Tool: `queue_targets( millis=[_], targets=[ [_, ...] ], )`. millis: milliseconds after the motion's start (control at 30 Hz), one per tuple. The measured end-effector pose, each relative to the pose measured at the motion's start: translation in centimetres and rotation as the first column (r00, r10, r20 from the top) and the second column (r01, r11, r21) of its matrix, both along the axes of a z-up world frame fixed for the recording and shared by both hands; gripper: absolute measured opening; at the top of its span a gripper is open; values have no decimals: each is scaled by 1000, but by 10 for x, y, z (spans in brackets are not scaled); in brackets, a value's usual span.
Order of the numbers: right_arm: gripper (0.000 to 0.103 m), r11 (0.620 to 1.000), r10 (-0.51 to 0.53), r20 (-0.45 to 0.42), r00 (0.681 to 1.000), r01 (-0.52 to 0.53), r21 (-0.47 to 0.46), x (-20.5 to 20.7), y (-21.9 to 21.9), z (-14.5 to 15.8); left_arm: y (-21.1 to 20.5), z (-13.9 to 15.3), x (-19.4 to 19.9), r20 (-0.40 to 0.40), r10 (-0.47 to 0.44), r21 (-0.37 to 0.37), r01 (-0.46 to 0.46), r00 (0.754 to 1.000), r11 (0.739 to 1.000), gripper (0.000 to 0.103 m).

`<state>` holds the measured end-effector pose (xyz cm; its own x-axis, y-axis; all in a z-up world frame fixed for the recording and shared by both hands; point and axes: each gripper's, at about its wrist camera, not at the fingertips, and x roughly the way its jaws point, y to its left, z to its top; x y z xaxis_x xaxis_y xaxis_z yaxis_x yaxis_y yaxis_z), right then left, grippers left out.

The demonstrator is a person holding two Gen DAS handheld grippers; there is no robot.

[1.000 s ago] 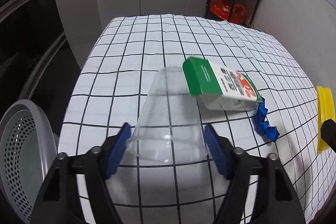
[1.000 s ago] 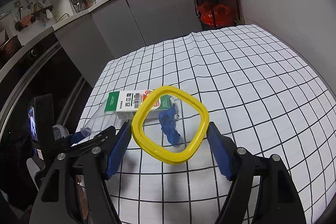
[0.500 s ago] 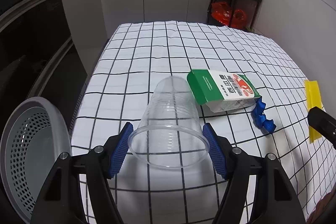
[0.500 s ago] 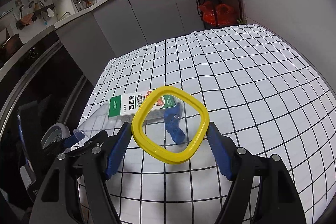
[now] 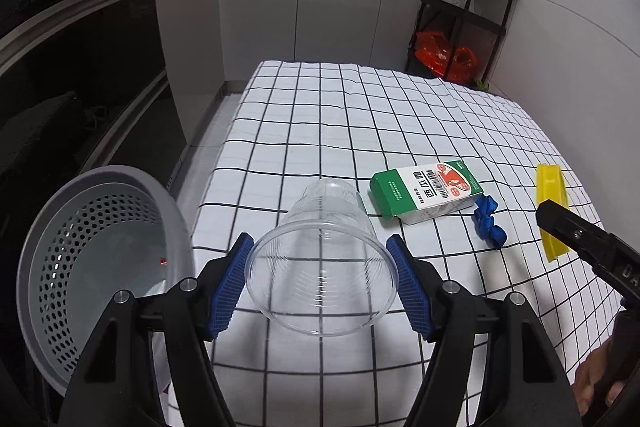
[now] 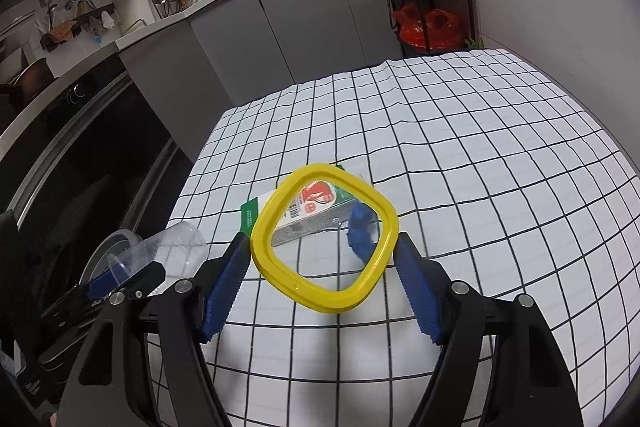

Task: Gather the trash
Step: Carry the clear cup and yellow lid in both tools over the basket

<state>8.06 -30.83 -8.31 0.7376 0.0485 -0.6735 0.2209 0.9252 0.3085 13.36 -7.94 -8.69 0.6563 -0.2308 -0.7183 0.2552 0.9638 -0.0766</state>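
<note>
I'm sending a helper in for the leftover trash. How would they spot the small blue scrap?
Look at the checked tablecloth. Near its front lies a green and white carton. The crumpled blue scrap lies at the carton's right end, the only blue thing lying on the cloth.

Your left gripper (image 5: 320,283) is holding the clear plastic cup (image 5: 322,263) over the checked tablecloth's (image 5: 320,115) near left edge, with the grey perforated basket (image 5: 96,267) sitting left of it. The green-and-white carton (image 5: 426,193) is lying farther right, the crumpled blue scrap (image 5: 488,221) just beside it. Your right gripper (image 6: 322,269) is holding the yellow square ring (image 6: 324,239) above both.
</note>
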Motion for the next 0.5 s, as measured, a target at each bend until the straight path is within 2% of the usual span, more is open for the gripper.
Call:
queue_targets(
  millis=[500],
  targets=[
    [71,990,142,33,989,-143,2,10,62,8,75,33,-27,50,133,-21,-132,990,991,66]
  ],
)
